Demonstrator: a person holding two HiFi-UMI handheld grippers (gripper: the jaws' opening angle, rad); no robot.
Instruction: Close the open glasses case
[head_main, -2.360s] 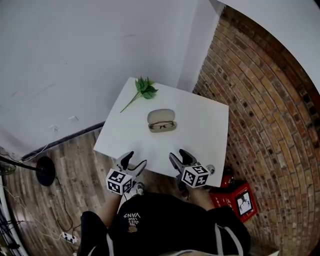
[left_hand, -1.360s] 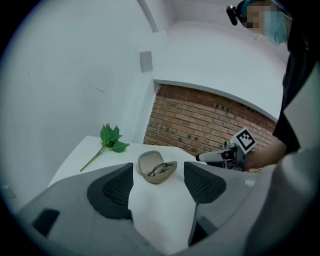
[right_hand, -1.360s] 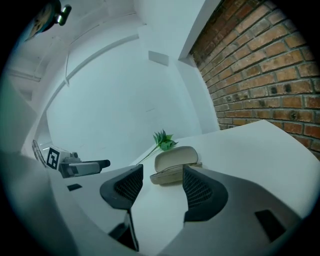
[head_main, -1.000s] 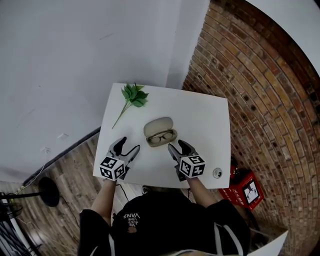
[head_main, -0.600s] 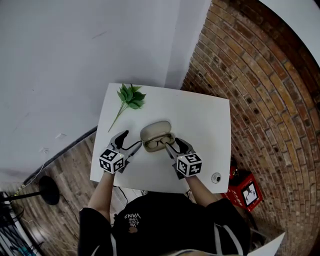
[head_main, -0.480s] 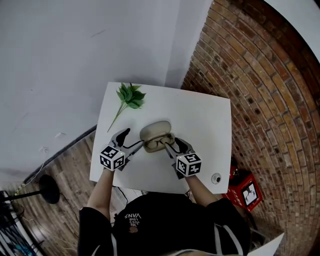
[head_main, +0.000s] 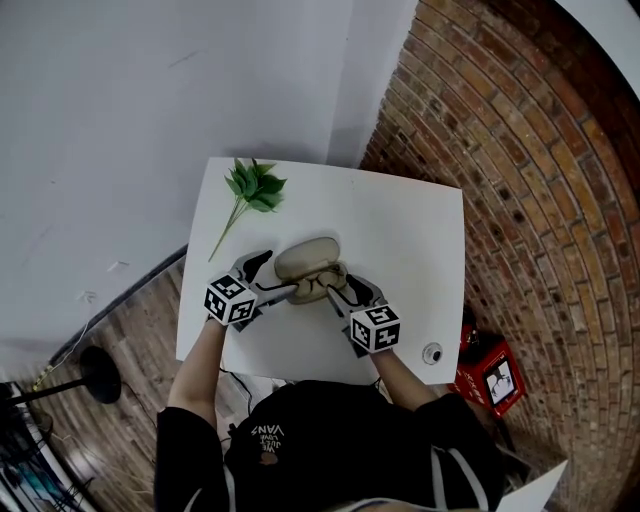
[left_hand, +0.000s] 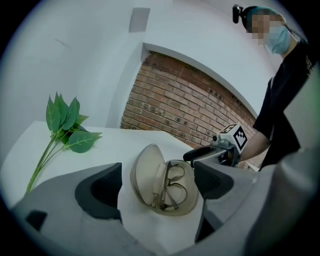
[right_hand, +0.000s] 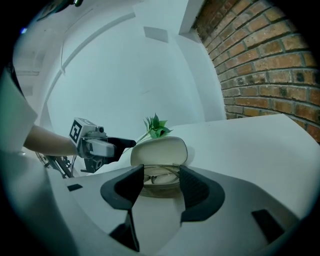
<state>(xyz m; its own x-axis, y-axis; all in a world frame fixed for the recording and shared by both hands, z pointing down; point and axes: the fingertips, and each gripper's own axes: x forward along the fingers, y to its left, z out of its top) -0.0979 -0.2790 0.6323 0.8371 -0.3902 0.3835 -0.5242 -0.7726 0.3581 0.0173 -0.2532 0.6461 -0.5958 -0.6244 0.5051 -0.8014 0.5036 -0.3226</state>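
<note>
The beige glasses case (head_main: 310, 268) lies open on the white table (head_main: 410, 240), lid (left_hand: 146, 172) raised, a pair of glasses (left_hand: 173, 184) in its base. My left gripper (head_main: 271, 279) is at the case's left end, and its jaws are opening; in the left gripper view the case lies between the dark pads (left_hand: 100, 190), which do not press on it. My right gripper (head_main: 349, 290) stands open at the near right edge of the case. In the right gripper view the case (right_hand: 160, 151) sits just ahead of that gripper (right_hand: 161, 189).
A green leafy sprig (head_main: 250, 188) lies at the table's far left. A small round object (head_main: 432, 353) sits at the near right corner. A brick wall (head_main: 540, 200) rises on the right, with a red box (head_main: 485, 380) on the floor.
Both grippers have come in from the table's near edge to the case, the left one moving right and spreading its jaws. The case has not moved on the table.
</note>
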